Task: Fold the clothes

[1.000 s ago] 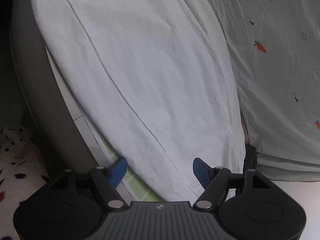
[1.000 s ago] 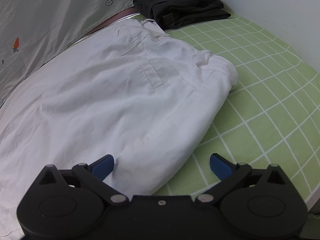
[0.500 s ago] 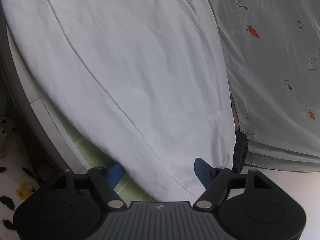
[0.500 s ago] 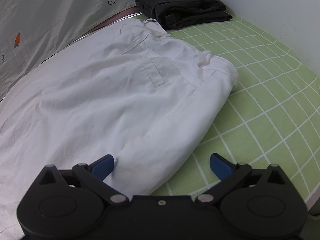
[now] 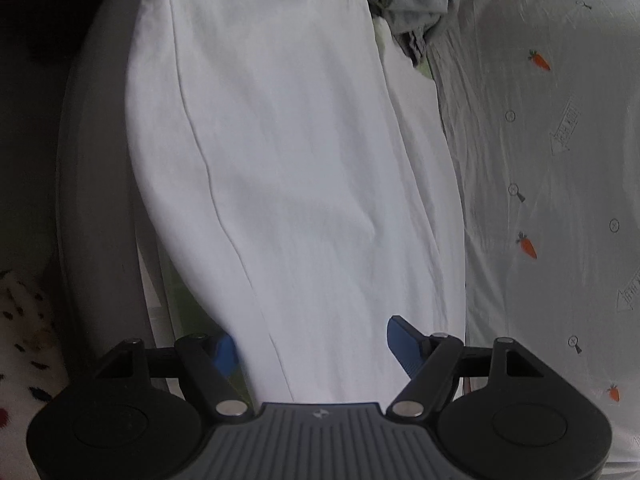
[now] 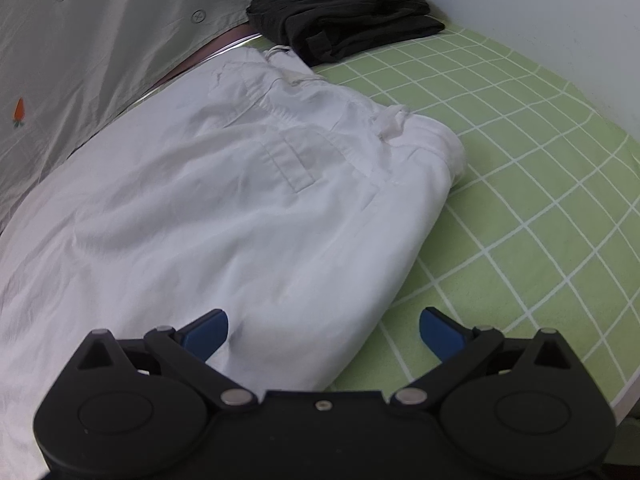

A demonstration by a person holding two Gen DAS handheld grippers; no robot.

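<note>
The white cotton trousers (image 6: 224,208) lie flat on the green bed sheet with its white grid (image 6: 520,168), waistband towards the folded black garment (image 6: 344,20) by the wall, legs running away along the grey carrot-print cover (image 5: 540,184). Their long axis runs straight out from the left tool (image 5: 310,346), which hangs over the leg end — the hem passes between its blue pads, though neither pad seems to press on the cloth. Its fingers stand spread wide, holding nothing. The right tool (image 6: 324,330) is nearer the seat and waistband, poised over the trousers' outer edge where cloth meets sheet; it too is spread and empty. I'd judge the coming fold turns on the left hand carrying the hem along that axis towards the waistband.
</note>
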